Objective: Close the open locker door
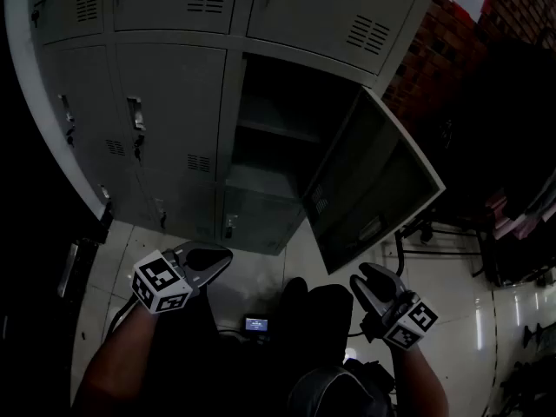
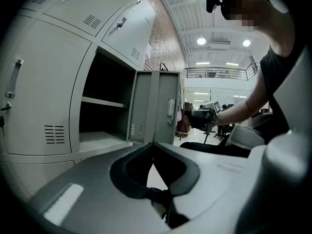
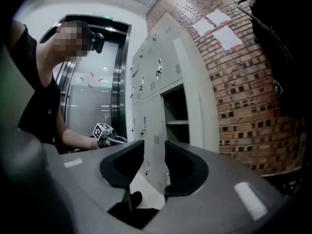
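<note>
Head view, looking steeply down: a bank of grey lockers with every door shut but one. The locker door stands swung out to the right, hinged beside the open compartment, its free edge turned toward the person. One shelf is exposed inside. A brick wall rises behind the door, dark furniture legs stand on the floor to its right, and a small lit screen sits low between the arms. Both forearms reach forward from the bottom edge. The left tool is held low before the bottom lockers, jaw tips pressed together on nothing. The right tool is held just under the door's lower free corner, apart from it, jaws spread and pinching nothing. Pale tile floor lies bare between the tools and the lockers.
</note>
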A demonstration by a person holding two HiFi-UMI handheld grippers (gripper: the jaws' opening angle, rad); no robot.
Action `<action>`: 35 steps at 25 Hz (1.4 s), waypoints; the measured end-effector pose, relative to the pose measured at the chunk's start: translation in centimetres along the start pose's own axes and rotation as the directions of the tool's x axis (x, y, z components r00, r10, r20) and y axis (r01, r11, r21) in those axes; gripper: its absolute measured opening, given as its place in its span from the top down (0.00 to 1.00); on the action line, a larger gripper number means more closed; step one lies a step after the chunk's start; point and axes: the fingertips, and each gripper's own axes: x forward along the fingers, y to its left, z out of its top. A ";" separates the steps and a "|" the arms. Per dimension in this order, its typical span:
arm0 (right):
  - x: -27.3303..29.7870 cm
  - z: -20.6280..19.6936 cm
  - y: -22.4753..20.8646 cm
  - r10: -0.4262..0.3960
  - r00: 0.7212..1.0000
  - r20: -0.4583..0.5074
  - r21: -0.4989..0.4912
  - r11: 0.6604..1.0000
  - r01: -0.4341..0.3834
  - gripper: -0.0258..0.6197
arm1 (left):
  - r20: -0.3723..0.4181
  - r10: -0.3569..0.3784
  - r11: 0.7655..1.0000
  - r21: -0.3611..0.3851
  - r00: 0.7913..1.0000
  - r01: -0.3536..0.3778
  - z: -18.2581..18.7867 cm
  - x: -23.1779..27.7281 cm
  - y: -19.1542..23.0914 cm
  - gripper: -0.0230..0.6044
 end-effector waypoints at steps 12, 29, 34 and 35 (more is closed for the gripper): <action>2.8 3.2 -7.3 0.027 0.999 -0.037 -0.077 0.997 -0.030 0.53 | -0.008 0.005 1.000 0.011 1.000 -0.005 -0.1 0.1 0.0 0.95; 13.7 2.3 0.2 -0.163 0.986 0.045 -0.106 0.980 0.167 0.56 | 0.013 0.010 1.000 -0.005 1.000 -0.010 0.2 0.1 0.3 0.95; 19.6 2.1 1.5 -0.196 0.980 0.042 -0.156 0.967 0.201 0.57 | 0.018 0.013 1.000 -0.009 1.000 -0.013 0.2 -0.2 0.2 0.95; 20.7 2.1 1.5 -0.200 0.979 0.040 -0.166 0.965 0.204 0.58 | 0.020 0.014 1.000 -0.010 1.000 -0.014 0.2 -0.2 0.2 0.95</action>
